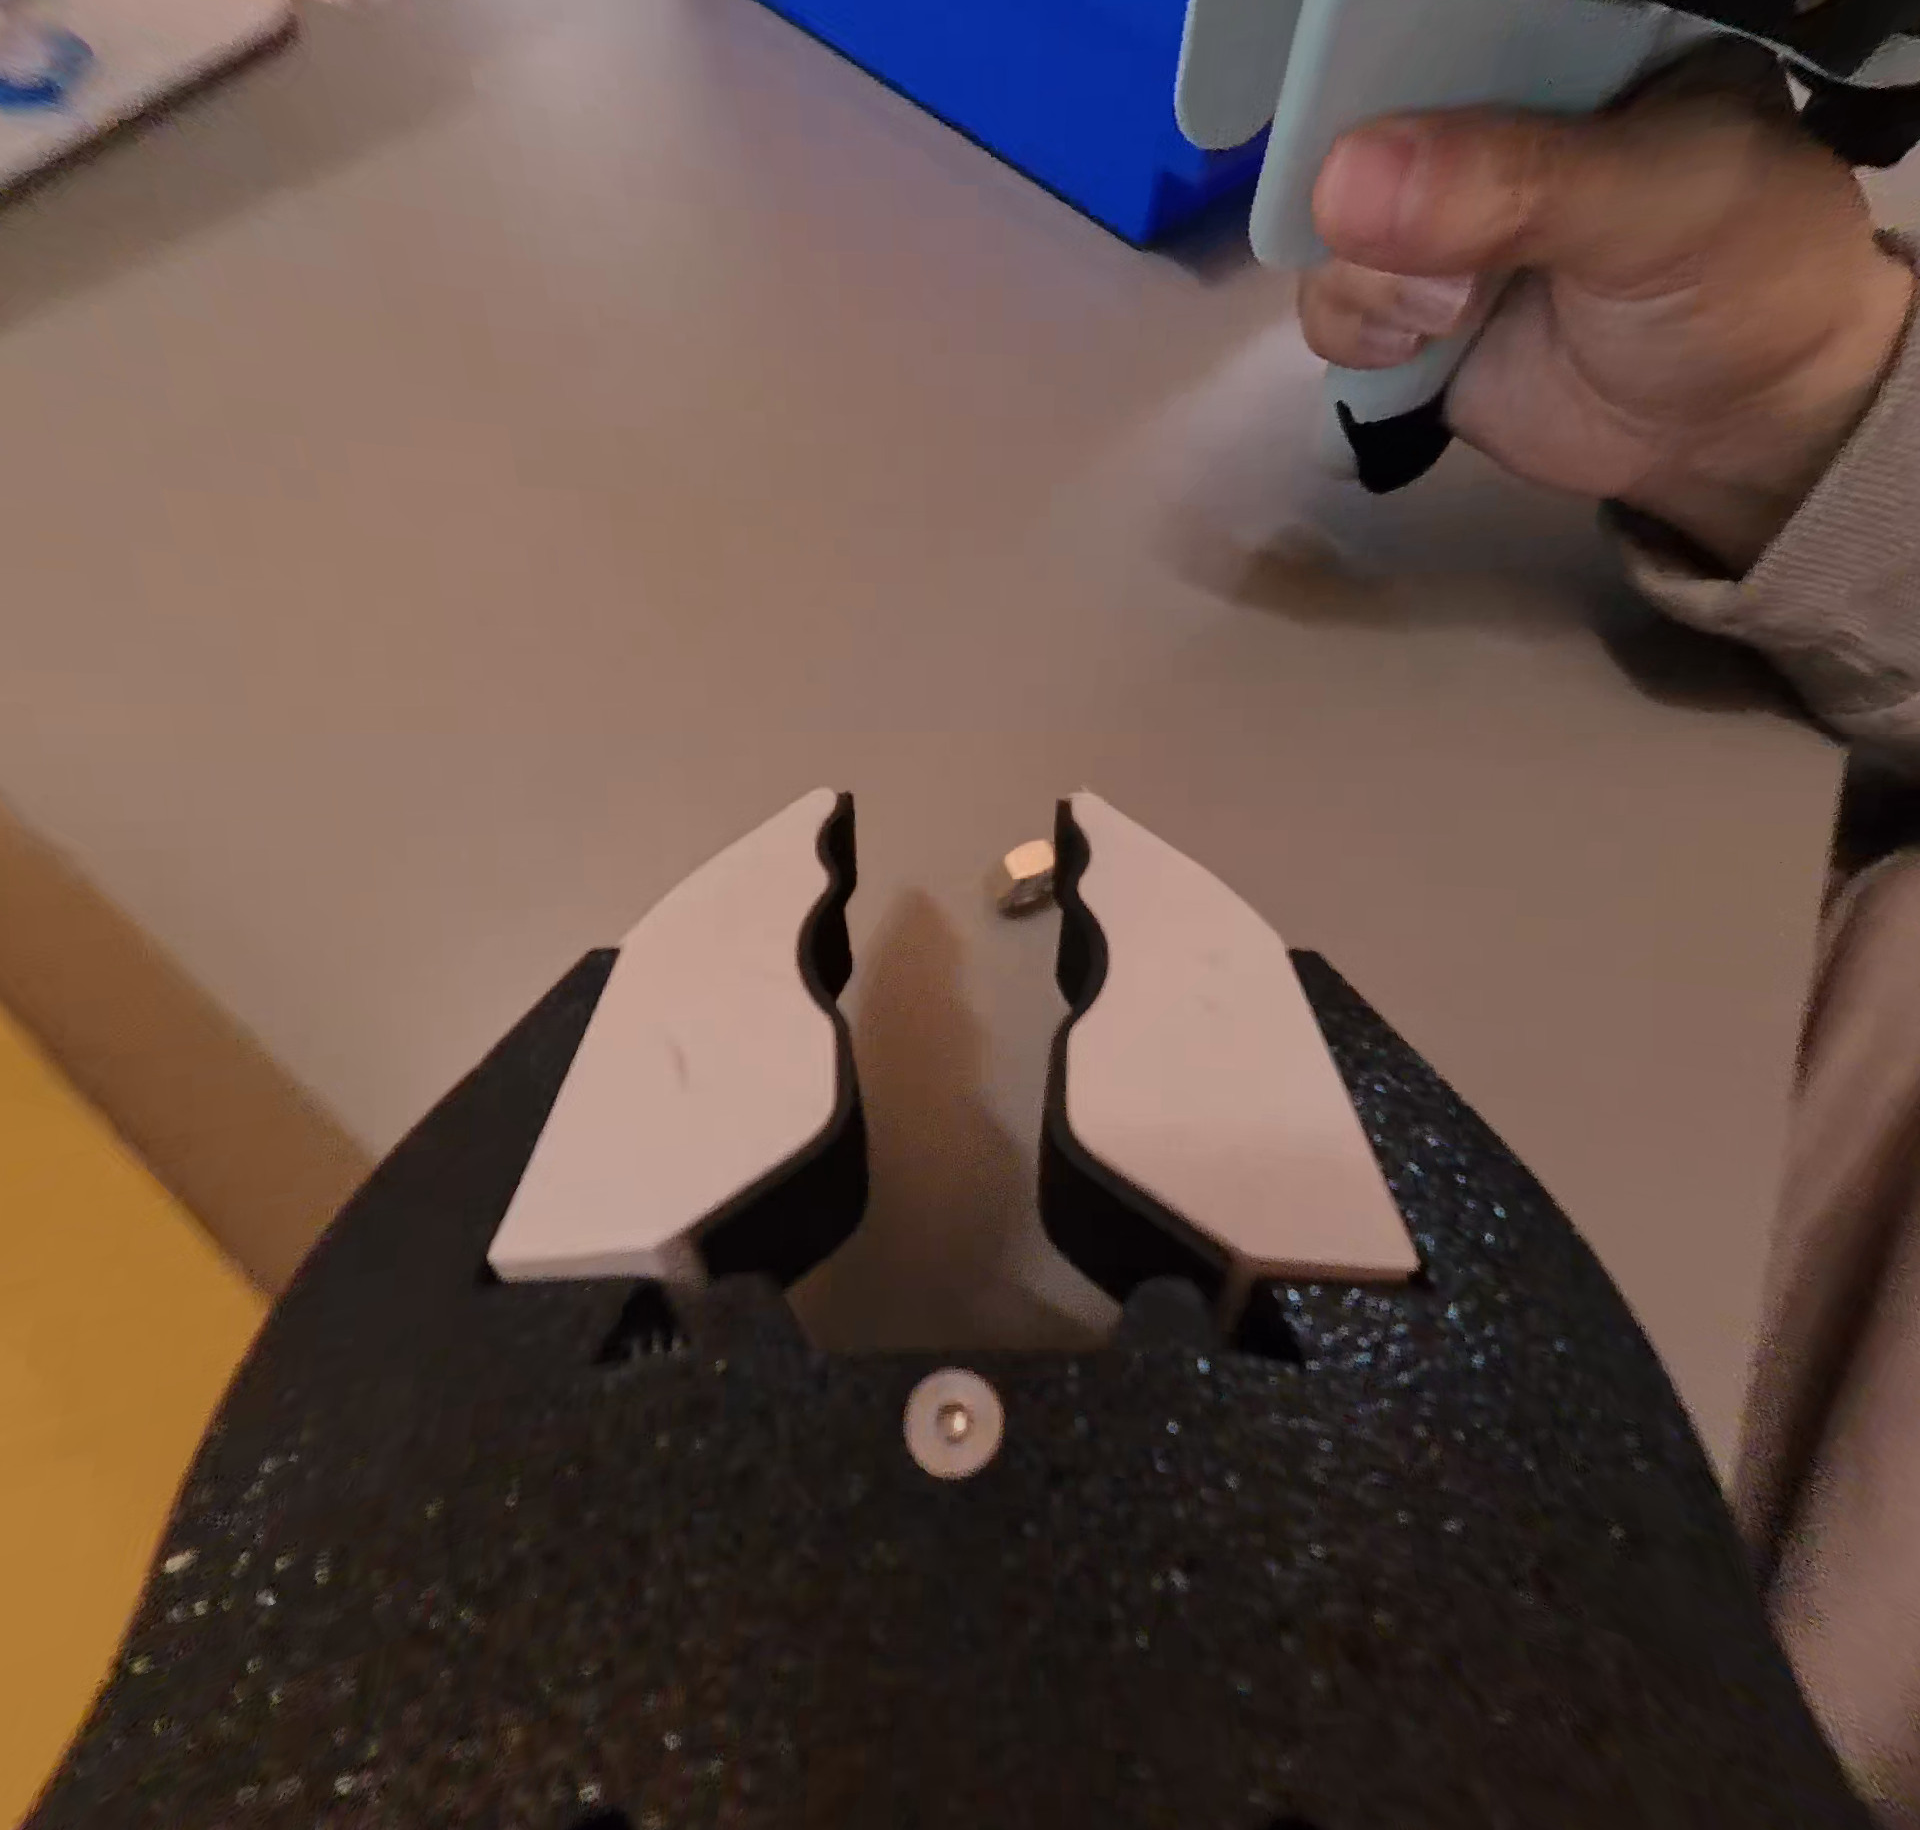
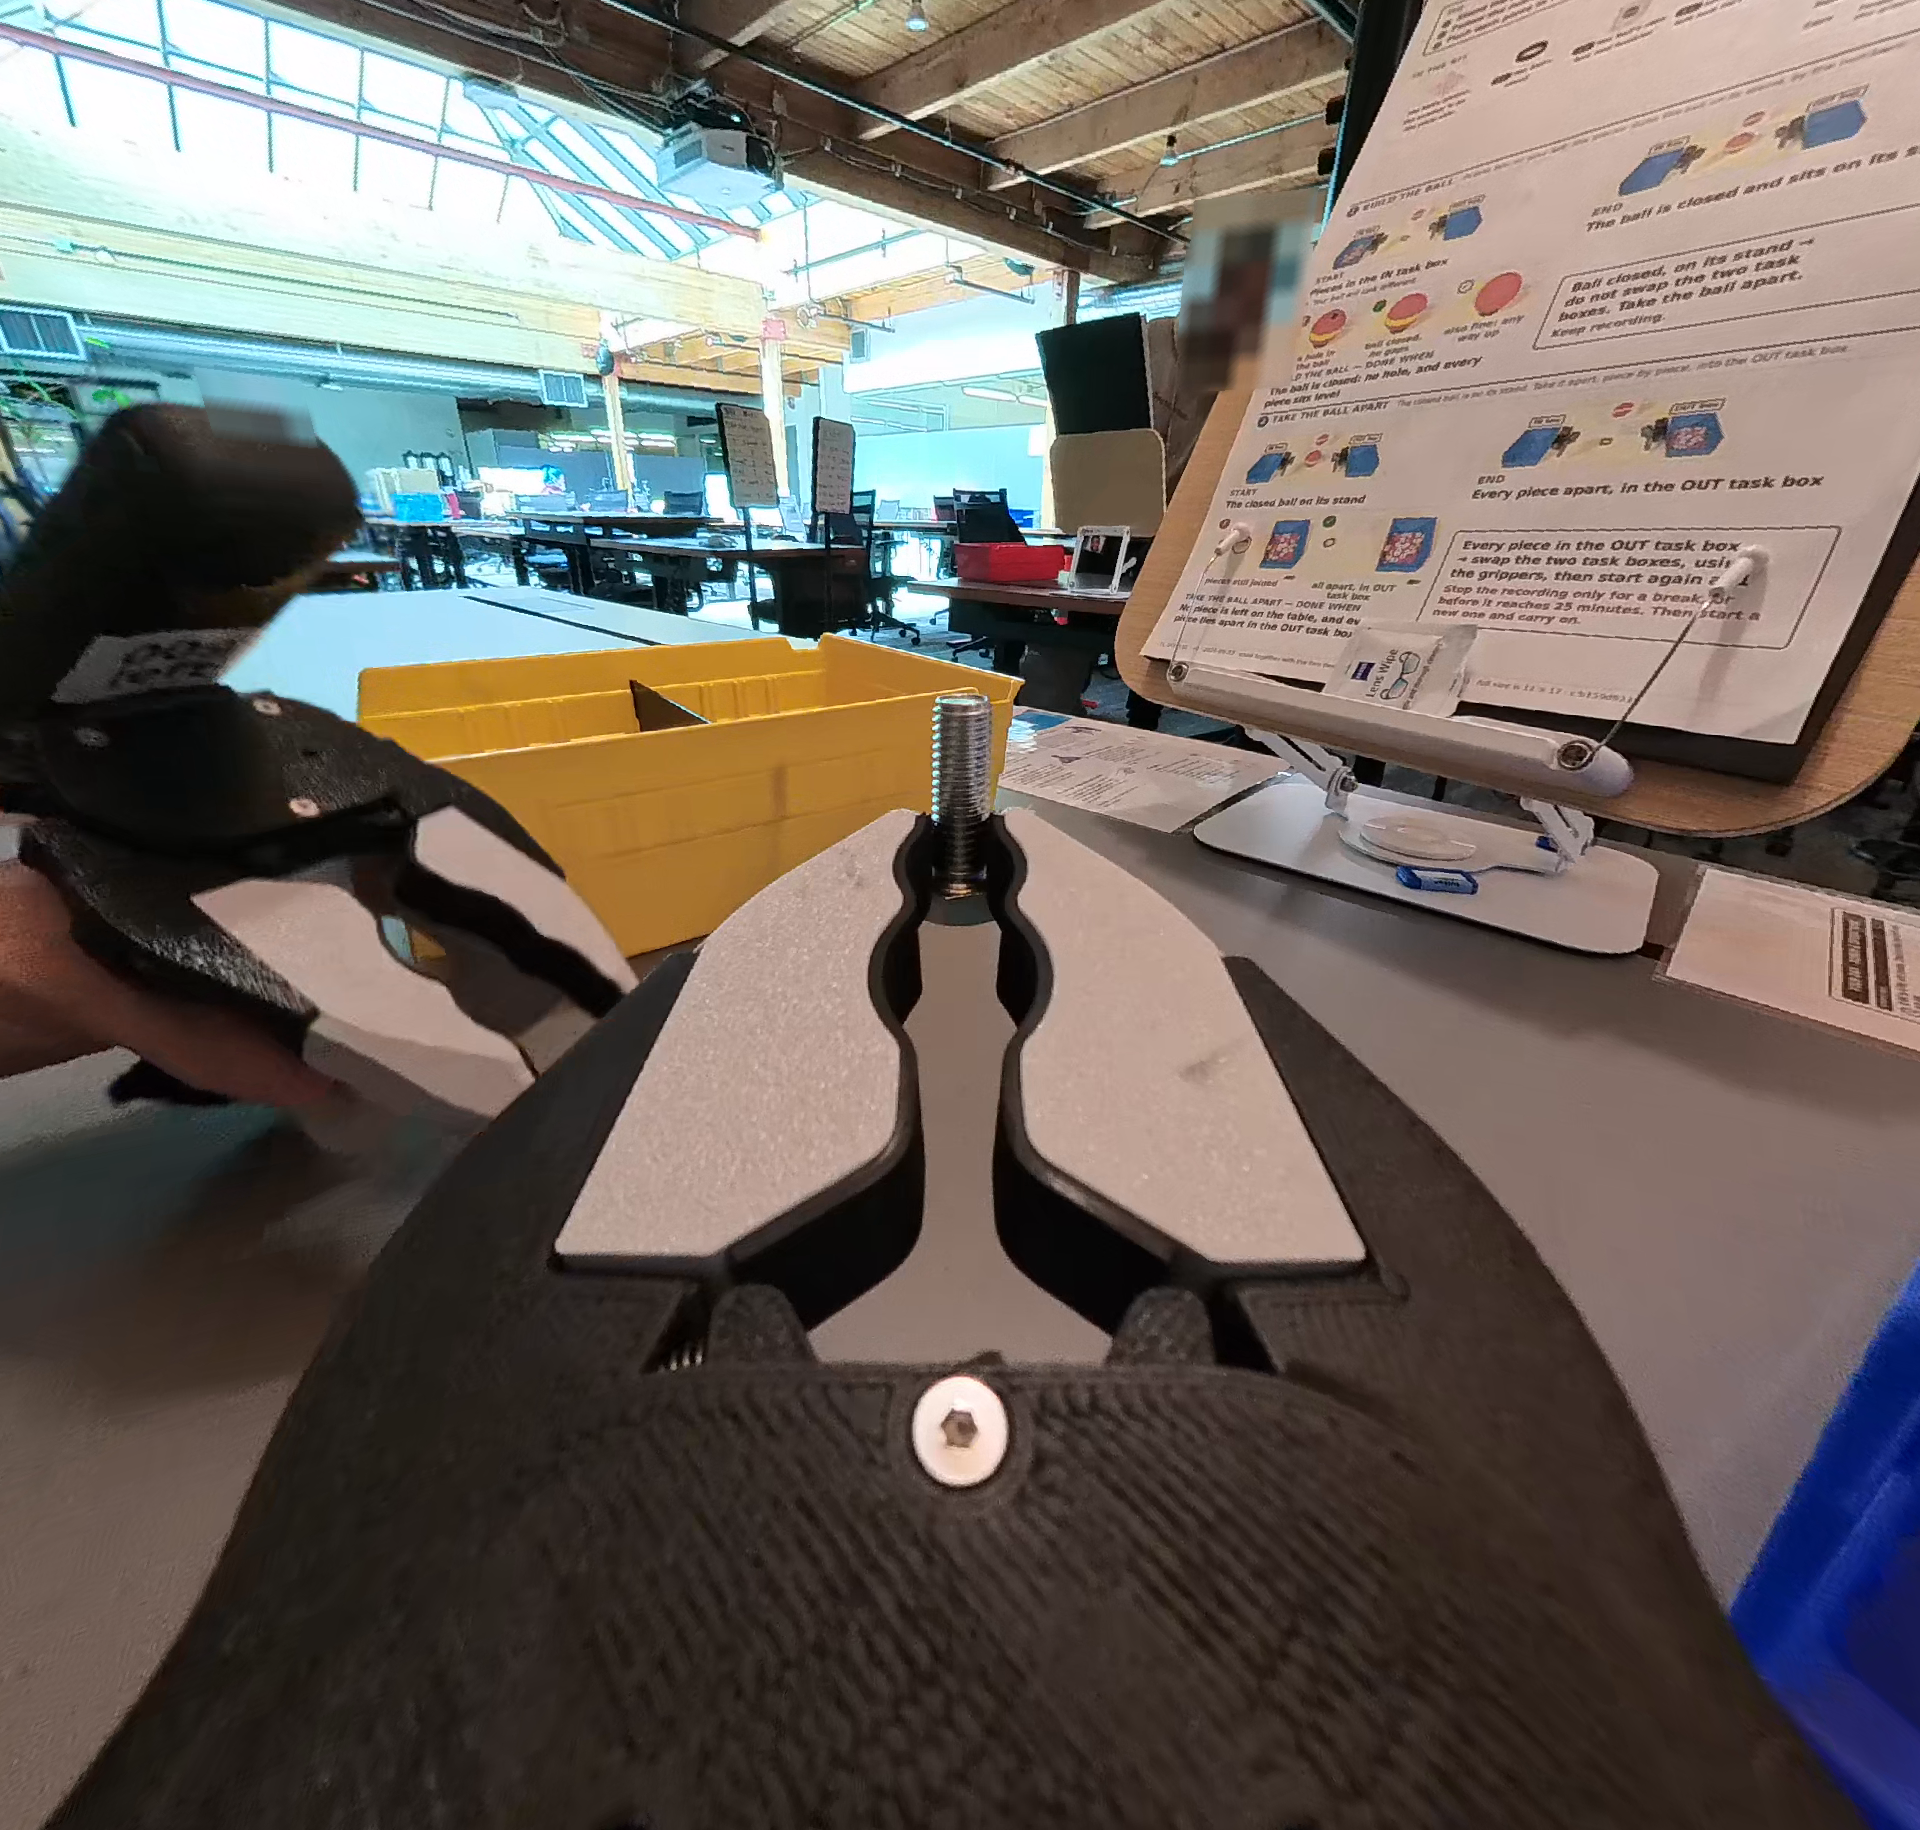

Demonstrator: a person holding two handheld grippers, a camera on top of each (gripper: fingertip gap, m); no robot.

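Note:
My left gripper (image 1: pixel 956 824) is open and points down at the grey table (image 1: pixel 623 533). A small silver hex nut (image 1: pixel 1023 876) lies on the table between its fingertips, close against the right finger (image 1: pixel 1143 907) and well clear of the left one. My right gripper (image 2: pixel 961 835) is shut on a silver threaded bolt (image 2: pixel 961 752), which stands upright with its threaded end above the fingertips. In the left wrist view a hand (image 1: pixel 1558 326) holds the right gripper's pale handle at the upper right. The left gripper also shows in the right wrist view (image 2: pixel 571 1042), low at the left, jaws apart.
A yellow divided bin (image 2: pixel 644 824) stands behind the bolt. A blue box (image 1: pixel 987 45) sits at the far side of the table and shows at the right edge of the right wrist view (image 2: pixel 1839 1593). A stand with an instruction sheet (image 2: pixel 1558 430) is at the right.

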